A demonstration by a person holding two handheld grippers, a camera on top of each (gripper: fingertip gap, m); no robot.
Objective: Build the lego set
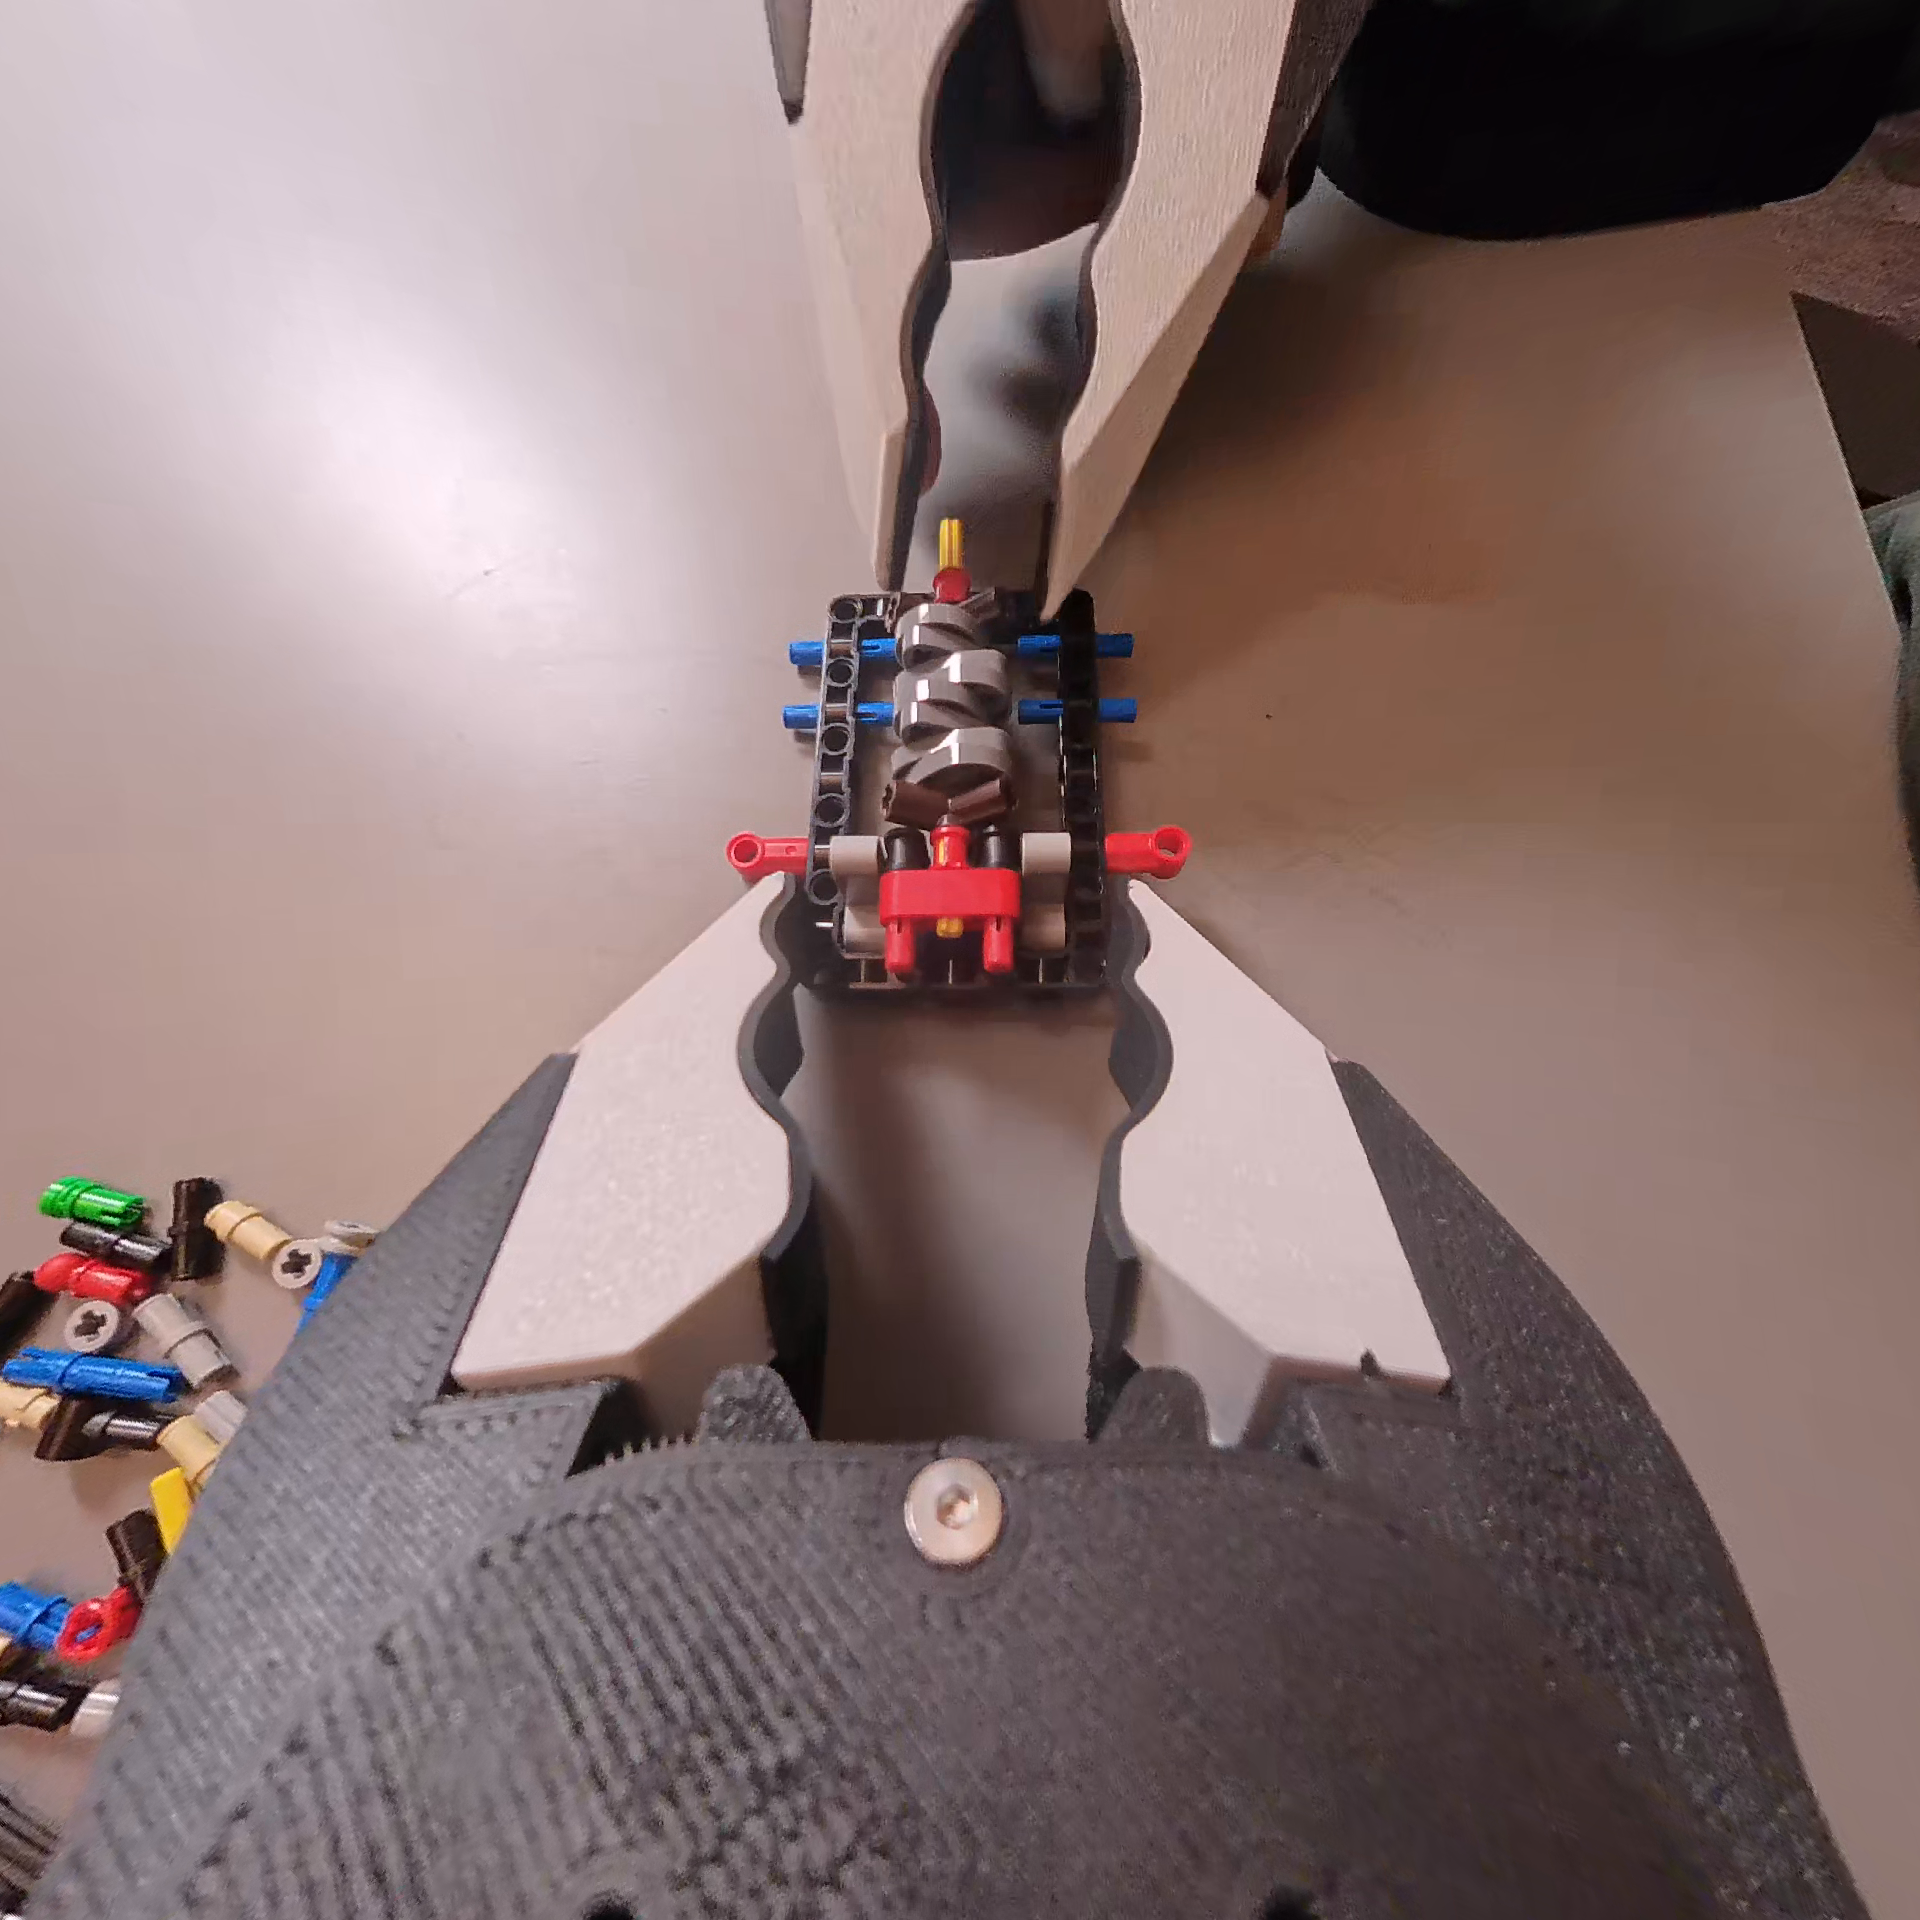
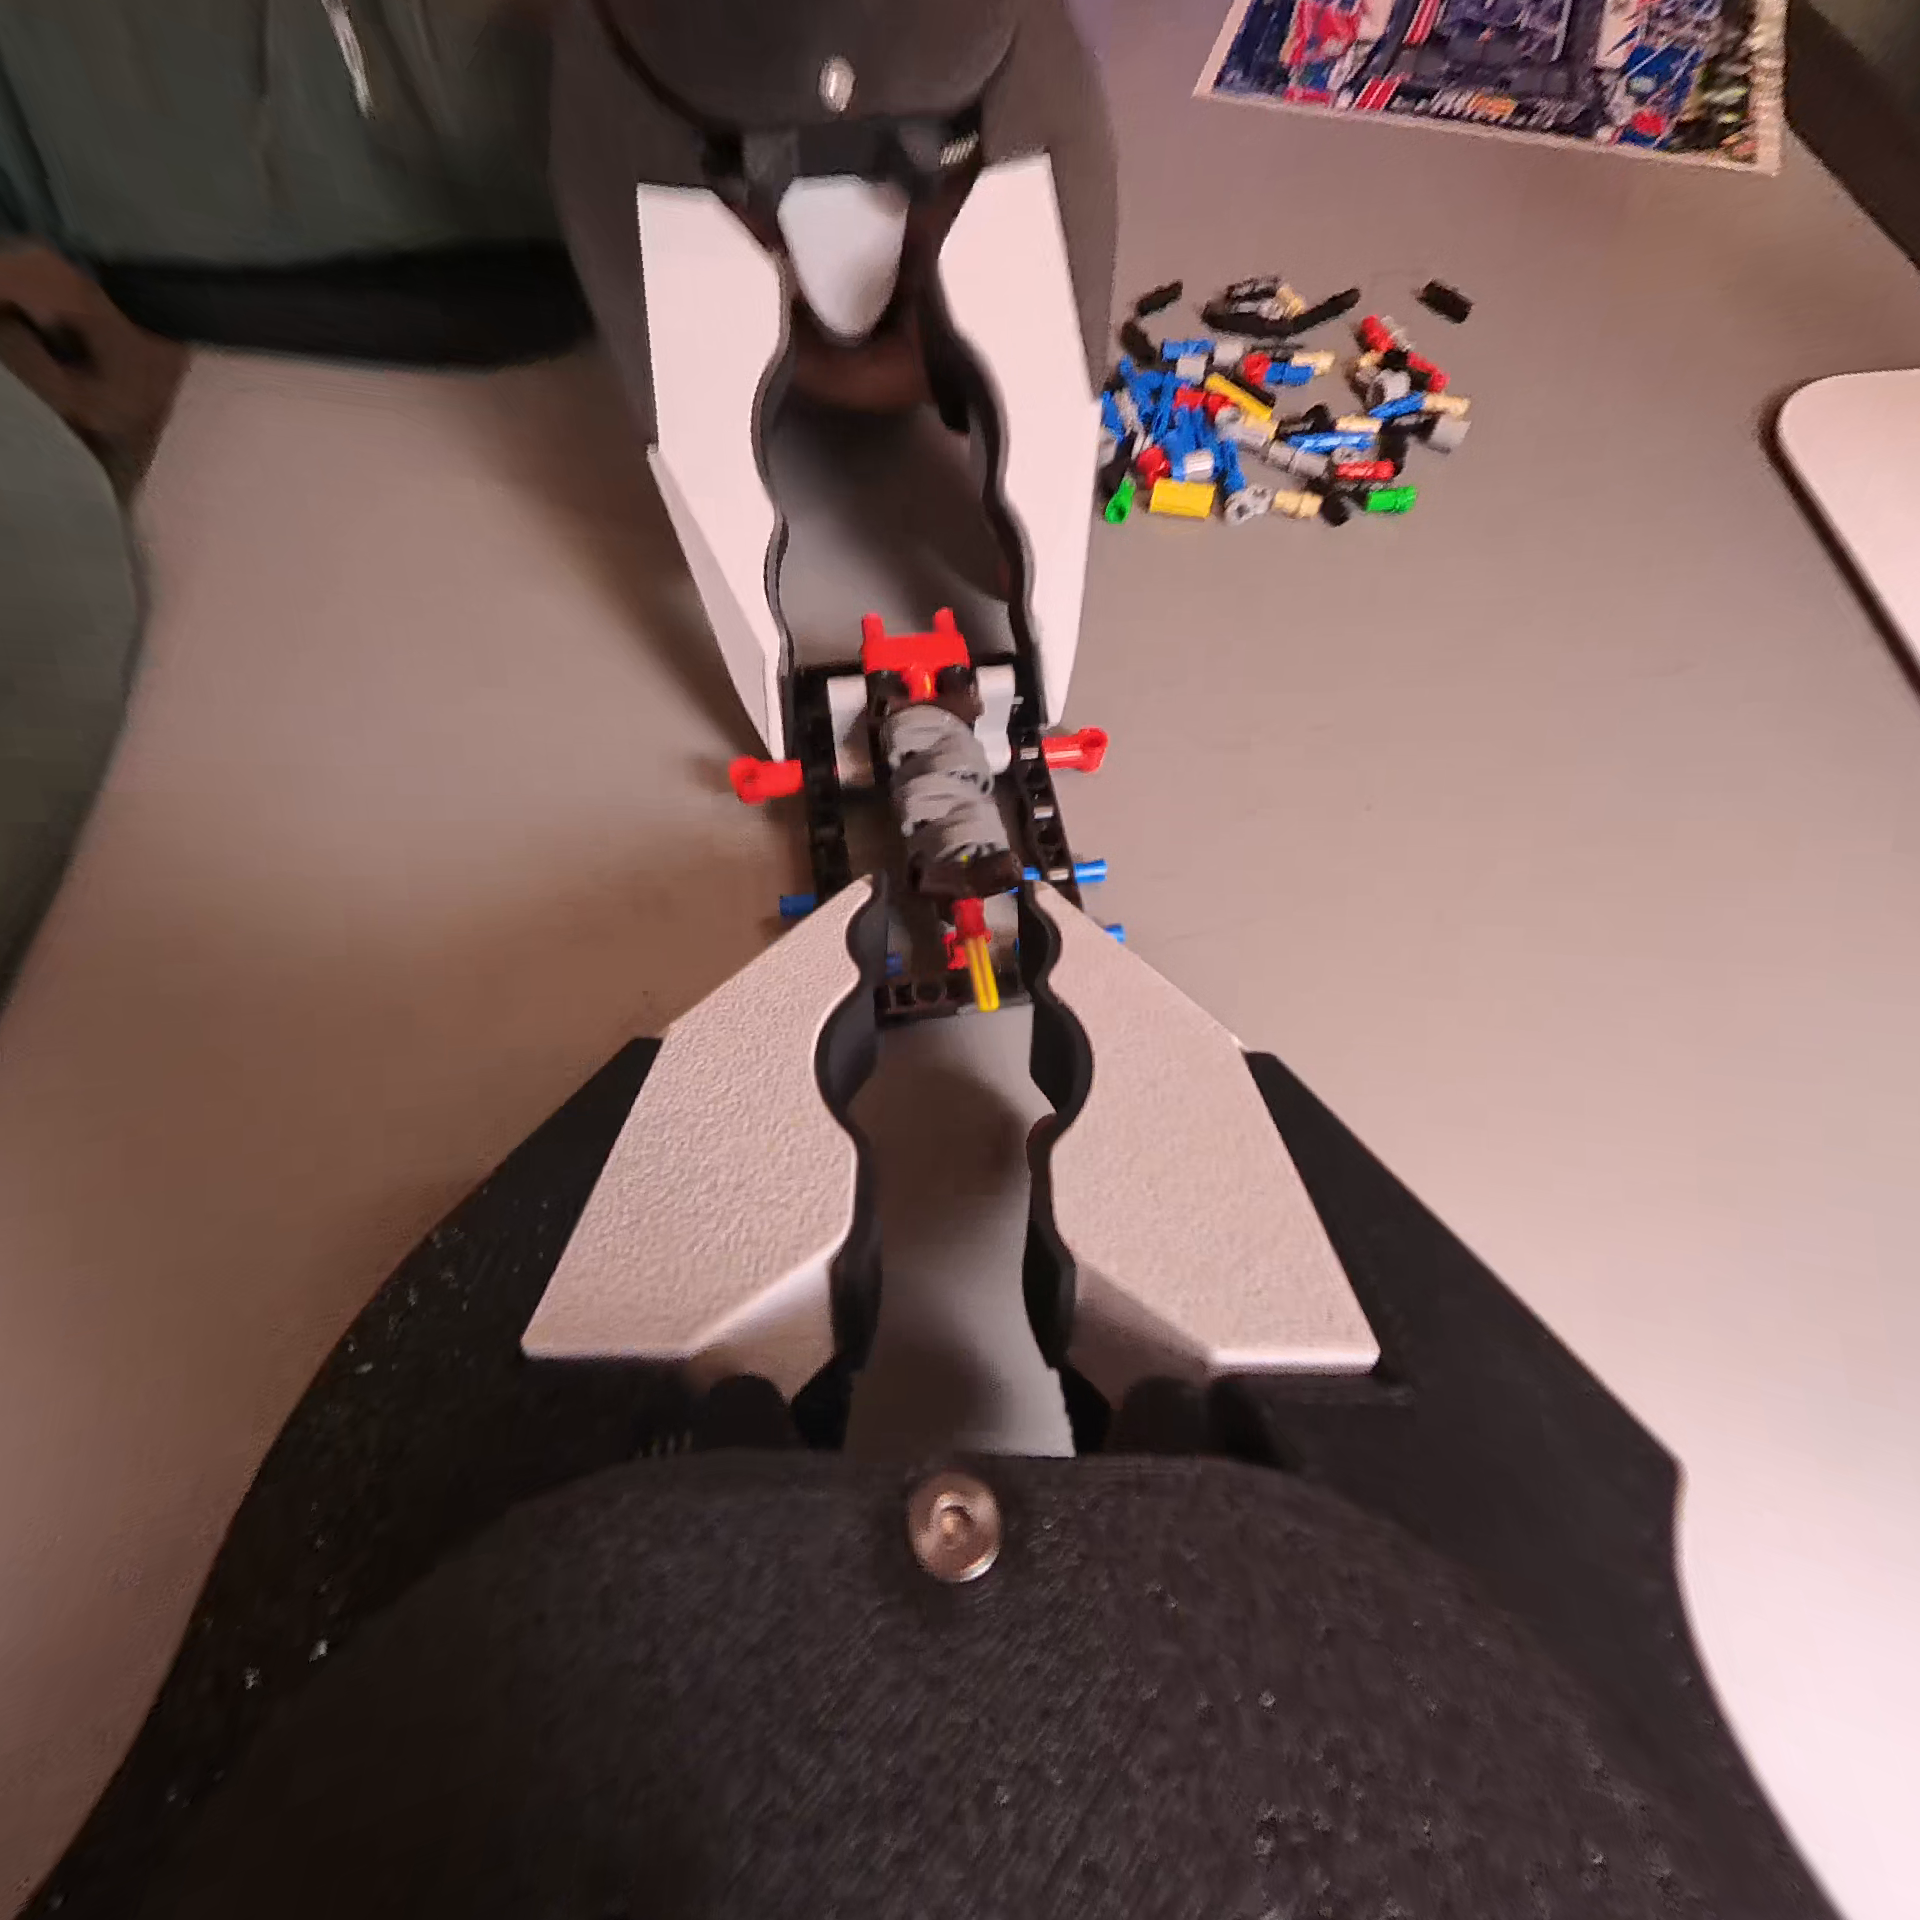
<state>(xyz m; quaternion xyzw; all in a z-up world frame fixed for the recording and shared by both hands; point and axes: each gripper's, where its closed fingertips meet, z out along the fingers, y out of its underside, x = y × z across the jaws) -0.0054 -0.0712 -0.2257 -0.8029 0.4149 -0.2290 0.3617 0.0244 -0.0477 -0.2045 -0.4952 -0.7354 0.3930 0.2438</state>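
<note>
The lego build (image 1: 940, 717) is a black rectangular frame lying flat on the table, with grey crank pieces along its middle, blue pins through its long sides, red pins sticking out at both sides and a red connector (image 1: 948, 896) at one end. My left gripper (image 1: 956, 925) is shut on the frame's end by the red connector, one finger on each outer side. My right gripper (image 2: 954, 899) is at the opposite end, jaws apart, its tips over the frame on either side of a yellow axle (image 2: 982, 977) without touching it. The build also shows in the right wrist view (image 2: 940, 800).
A pile of loose small lego pieces (image 2: 1278, 416) lies on the table beside the left gripper and also shows in the left wrist view (image 1: 104, 1351). A colourful printed booklet (image 2: 1486, 62) lies at the table's far edge. A dark sleeve (image 1: 1558, 104) is behind the right gripper. Some 5 cm of space lies between my two pairs of fingers.
</note>
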